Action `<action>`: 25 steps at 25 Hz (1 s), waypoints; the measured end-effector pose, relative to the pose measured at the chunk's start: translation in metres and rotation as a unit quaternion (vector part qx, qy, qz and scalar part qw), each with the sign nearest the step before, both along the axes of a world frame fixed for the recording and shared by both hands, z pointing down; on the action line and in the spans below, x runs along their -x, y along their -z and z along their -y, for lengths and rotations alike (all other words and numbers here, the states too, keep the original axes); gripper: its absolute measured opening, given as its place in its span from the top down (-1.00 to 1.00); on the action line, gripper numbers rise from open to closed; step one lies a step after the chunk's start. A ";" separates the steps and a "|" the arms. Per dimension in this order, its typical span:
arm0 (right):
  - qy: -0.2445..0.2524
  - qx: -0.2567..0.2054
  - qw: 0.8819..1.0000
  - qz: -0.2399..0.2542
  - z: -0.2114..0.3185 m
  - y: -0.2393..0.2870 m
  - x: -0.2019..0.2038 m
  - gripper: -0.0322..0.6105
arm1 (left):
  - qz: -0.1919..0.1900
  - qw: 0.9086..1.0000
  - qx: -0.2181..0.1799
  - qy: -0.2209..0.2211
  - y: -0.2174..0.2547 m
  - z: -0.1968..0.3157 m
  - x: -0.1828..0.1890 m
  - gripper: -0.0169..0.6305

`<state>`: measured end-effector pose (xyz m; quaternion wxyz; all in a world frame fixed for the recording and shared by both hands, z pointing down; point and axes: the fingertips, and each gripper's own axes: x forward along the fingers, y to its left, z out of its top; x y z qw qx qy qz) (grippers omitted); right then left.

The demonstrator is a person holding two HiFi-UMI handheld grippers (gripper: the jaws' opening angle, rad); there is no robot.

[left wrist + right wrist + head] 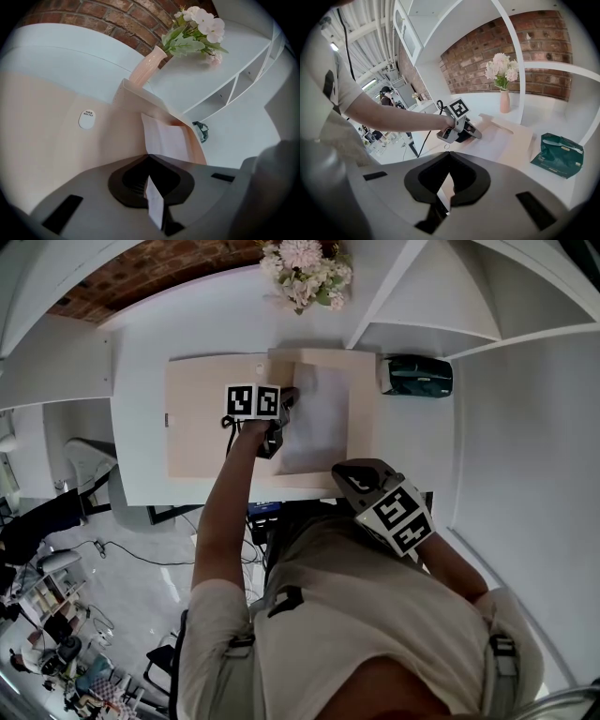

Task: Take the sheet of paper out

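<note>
Locate sheet (314, 423) lying flat in the right half of open folder (202, 418), mid-tabletop (141, 456), reaching toward the front edge. Note left gripper (284, 401) clamped fully on the sheet's left edge, with a strip of paper pinched upright between the pads in the left gripper view. Note right gripper (361, 476) held back over the front edge, closed on nothing and well apart from the folder. Treat sheet as very light, thin and limp: expect sag and flutter once lifted, easy sliding over the smooth folder, and creasing or tearing under a sharp tug. Keep hold at the edge already pinched, near its middle, not at a corner. Draw out low and evenly, probably leftward over the folder's empty half. If the folder drags along, consider steadying its right flap with the free gripper. Avoid vase (305, 268) at the rear edge.
</note>
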<state>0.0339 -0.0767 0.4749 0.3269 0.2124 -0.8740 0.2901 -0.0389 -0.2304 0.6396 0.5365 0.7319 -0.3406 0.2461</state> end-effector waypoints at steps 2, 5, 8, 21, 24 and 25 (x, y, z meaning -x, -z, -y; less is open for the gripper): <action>-0.001 0.000 1.000 0.000 0.000 0.000 0.001 0.84 | 0.002 1.000 -0.003 0.000 0.000 0.000 0.001 0.90; -0.001 -0.002 1.000 0.004 0.000 0.002 0.002 0.84 | 0.000 1.000 -0.006 0.004 0.003 0.000 0.003 0.90; -0.004 -0.001 1.000 0.012 0.002 0.007 0.007 0.84 | -0.003 1.000 -0.013 0.010 0.009 0.002 0.005 0.90; 0.002 -0.015 1.000 0.007 -0.002 0.009 0.012 0.84 | -0.002 0.999 -0.022 0.029 0.019 0.001 0.025 0.90; 0.004 -0.017 1.000 0.005 -0.004 0.011 0.014 0.84 | -0.001 0.999 -0.027 0.034 0.022 0.002 0.030 0.90; 0.005 -0.018 1.000 0.005 -0.004 0.012 0.014 0.84 | 0.003 0.999 -0.028 0.036 0.022 0.002 0.033 0.90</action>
